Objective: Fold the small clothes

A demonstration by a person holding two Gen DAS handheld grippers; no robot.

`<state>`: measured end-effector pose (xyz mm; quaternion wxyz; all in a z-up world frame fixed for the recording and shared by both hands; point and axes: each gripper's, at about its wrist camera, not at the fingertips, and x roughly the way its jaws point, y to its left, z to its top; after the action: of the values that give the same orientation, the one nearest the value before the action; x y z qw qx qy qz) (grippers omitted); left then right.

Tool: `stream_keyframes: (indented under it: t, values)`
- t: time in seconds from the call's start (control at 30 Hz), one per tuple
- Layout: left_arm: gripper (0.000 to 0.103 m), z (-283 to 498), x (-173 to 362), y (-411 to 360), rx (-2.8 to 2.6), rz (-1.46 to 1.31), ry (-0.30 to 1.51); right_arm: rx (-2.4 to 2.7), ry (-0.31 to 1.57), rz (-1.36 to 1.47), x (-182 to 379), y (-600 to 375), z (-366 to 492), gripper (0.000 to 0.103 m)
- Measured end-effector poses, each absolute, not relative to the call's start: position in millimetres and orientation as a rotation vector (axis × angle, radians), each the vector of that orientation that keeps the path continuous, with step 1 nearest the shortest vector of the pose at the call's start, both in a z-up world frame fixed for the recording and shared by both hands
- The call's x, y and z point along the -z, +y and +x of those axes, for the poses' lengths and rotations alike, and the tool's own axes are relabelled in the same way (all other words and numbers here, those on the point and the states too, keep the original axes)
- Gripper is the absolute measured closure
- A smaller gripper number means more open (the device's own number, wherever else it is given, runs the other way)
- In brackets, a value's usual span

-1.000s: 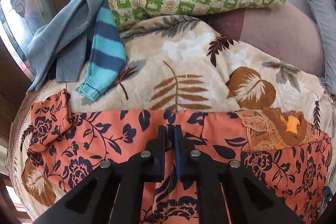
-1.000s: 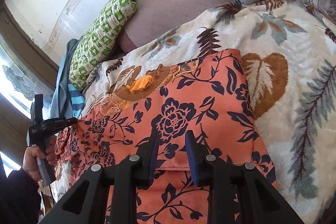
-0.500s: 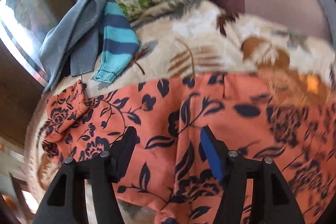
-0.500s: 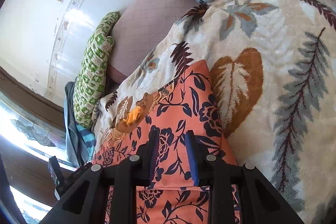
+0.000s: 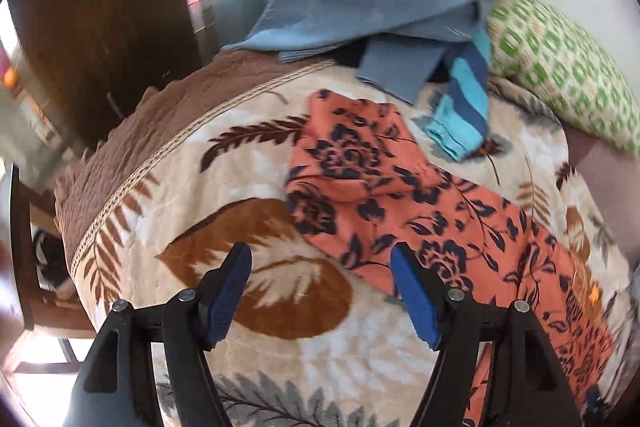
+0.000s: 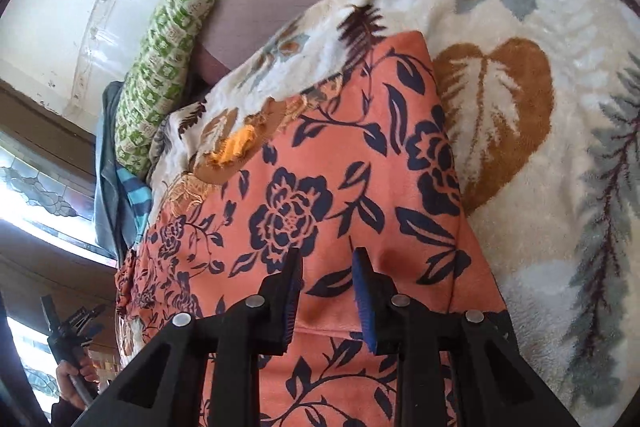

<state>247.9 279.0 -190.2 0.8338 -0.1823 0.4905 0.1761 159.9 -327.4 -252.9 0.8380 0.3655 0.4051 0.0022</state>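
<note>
Left claw opening, leaving floral garment, now swinging toward sleeve; right claw gripping folded edge.

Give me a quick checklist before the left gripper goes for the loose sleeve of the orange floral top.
1. Left gripper empty: ok, its fingers are opening with only leaf-print blanket between them.
2. Sleeve reachable: ok, it lies bunched ahead of the fingers, nothing on top of it.
3. Right gripper anchoring the orange floral top: cannot tell, narrow fingers straddle a ridge of fabric, contact unclear.
4. Other clothes clear: ok, the striped sleeve and blue garment lie beyond the sleeve, apart from it.
5. Body flat: not ok, the sleeve end is crumpled.
</note>
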Motion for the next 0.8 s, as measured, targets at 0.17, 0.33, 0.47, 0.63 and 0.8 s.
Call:
stream_keyframes:
  t: [0.17,0.33,0.47,0.63,0.8]
  values:
    - [0.03,242.3,219.7,323.5,-0.426,-0.613,1.071,-0.074,0.826,0.676,240.2,-301.0,164.2,0.074]
    - [0.03,267.0,222.0,336.7,-0.456,-0.677,1.01,-0.063,0.857,0.661,247.0,-298.0,168.5,0.074]
    - [0.03,314.6,212.2,333.5,-0.413,-0.61,1.022,-0.049,0.869,0.695,253.6,-307.8,169.9,0.074]
    - [0.028,366.9,216.3,317.8,-0.371,-0.524,1.031,-0.035,0.908,0.708,264.5,-312.1,177.0,0.074]
    - [0.029,391.0,243.0,327.6,-0.372,-0.552,1.068,-0.027,0.927,0.646,267.1,-304.1,182.6,0.074]
